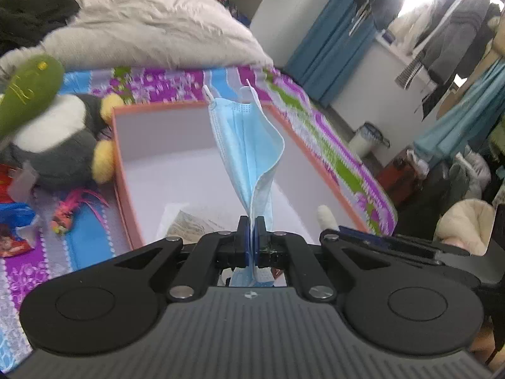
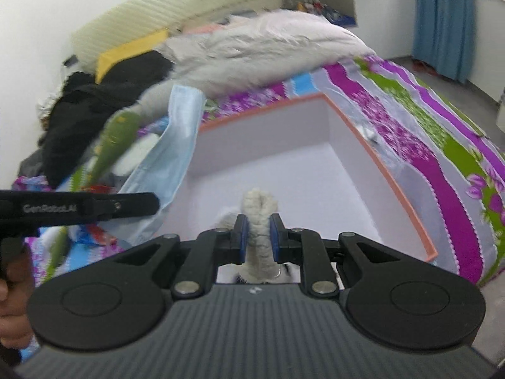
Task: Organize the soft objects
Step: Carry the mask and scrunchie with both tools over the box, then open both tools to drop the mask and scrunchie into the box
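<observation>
My left gripper [image 1: 252, 232] is shut on a light blue face mask [image 1: 249, 145] that stands up from the pads, over the open orange-rimmed box [image 1: 126, 189] with a white inside. My right gripper [image 2: 258, 232] is shut on a cream knitted soft item [image 2: 259, 218], held above the same box [image 2: 394, 173]. In the right wrist view the mask [image 2: 170, 164] hangs at the left beside the left gripper's black arm. In the left wrist view the tip of the cream item [image 1: 326, 218] shows at the right. A flat packet [image 1: 189, 224] lies on the box floor.
The box rests on a bed with a purple, green and blue cover [image 1: 331, 145]. A penguin plush [image 1: 63, 145] with a green soft toy [image 1: 28, 94] lies left of the box, small wrappers [image 1: 12, 221] nearby. A white furry blanket [image 2: 268, 50] and dark clothes [image 2: 82, 120] lie behind.
</observation>
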